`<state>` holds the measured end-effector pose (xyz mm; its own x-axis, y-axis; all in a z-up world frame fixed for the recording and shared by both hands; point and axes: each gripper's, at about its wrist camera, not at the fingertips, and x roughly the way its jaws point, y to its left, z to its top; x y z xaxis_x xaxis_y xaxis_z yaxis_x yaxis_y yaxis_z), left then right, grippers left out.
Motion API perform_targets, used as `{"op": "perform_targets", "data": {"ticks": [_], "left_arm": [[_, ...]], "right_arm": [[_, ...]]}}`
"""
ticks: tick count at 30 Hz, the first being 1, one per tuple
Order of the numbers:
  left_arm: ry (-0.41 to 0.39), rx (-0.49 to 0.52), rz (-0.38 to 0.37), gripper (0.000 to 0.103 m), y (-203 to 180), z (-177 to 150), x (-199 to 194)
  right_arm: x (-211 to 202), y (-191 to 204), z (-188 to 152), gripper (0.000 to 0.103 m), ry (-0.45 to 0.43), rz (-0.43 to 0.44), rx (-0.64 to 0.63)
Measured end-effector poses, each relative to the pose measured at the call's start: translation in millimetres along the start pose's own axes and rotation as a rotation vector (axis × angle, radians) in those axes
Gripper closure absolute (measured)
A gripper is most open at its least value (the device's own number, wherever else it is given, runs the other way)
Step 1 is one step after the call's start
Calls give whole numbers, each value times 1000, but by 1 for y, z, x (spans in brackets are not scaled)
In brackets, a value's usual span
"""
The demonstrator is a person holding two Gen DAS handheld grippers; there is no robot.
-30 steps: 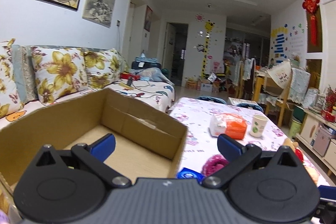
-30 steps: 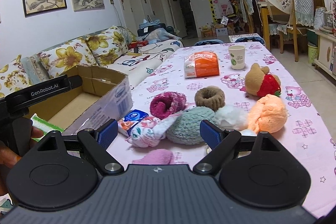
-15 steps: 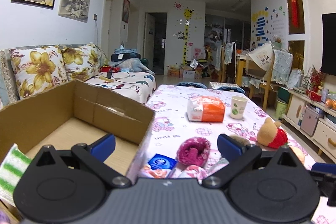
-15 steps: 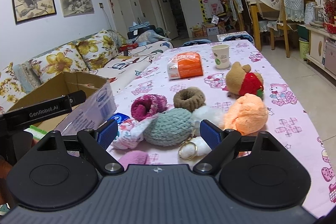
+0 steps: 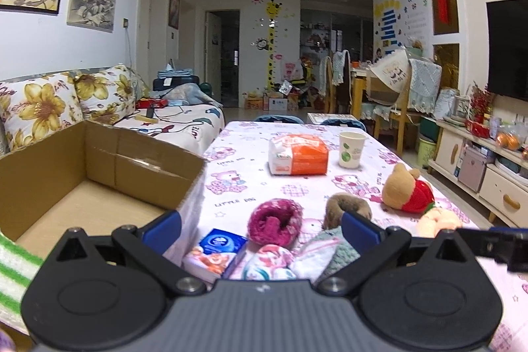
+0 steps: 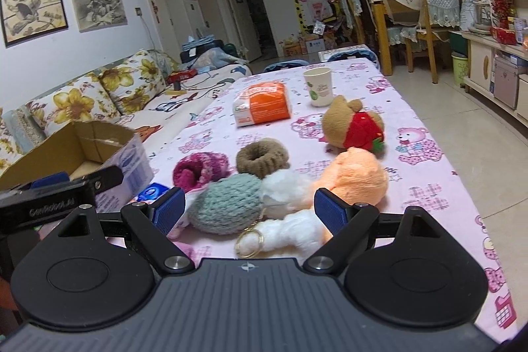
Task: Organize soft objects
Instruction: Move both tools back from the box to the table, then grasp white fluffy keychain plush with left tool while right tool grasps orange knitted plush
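Pink bear-print tablecloth [image 6: 429, 174] carries the soft pile: grey-green knitted ball [image 6: 224, 203], white fluffy plush [image 6: 283, 190] and peach plush toy [image 6: 356, 177], beside the open cardboard box [image 5: 99, 160]. Right gripper [image 6: 249, 207] and left gripper [image 5: 260, 228] both gape wide, empty. Closing on the crowded pile risks snagging two items together.

The left gripper [image 5: 260, 228] is held level, its two blue-padded fingers [image 5: 162, 228] spread wide apart with nothing between them. The right gripper [image 6: 249, 208] is held much the same, its jaws wide apart and empty, its blue pads [image 6: 330, 209] facing each other. In the right wrist view the left gripper's black body [image 6: 56, 202] shows at the left edge, just beside the right one.
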<state>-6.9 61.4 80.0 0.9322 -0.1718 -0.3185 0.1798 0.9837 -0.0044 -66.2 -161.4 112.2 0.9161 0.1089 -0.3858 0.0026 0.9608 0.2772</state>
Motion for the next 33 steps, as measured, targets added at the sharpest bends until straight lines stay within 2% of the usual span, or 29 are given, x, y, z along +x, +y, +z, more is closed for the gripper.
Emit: {"op": "perform_targets", "data": {"ticks": [9,25,33], "left_arm": [[30,43,-64,1,-18,-6,2],[109,170,-273,1,-78,-28,13],[141,132,-298,6,-88,-29,30]], "right_arm": [[7,-19,5,0,4,-50,36],[44,-58,10,0,78,-131,77],[67,-74,14,0,110,-118,80]]}}
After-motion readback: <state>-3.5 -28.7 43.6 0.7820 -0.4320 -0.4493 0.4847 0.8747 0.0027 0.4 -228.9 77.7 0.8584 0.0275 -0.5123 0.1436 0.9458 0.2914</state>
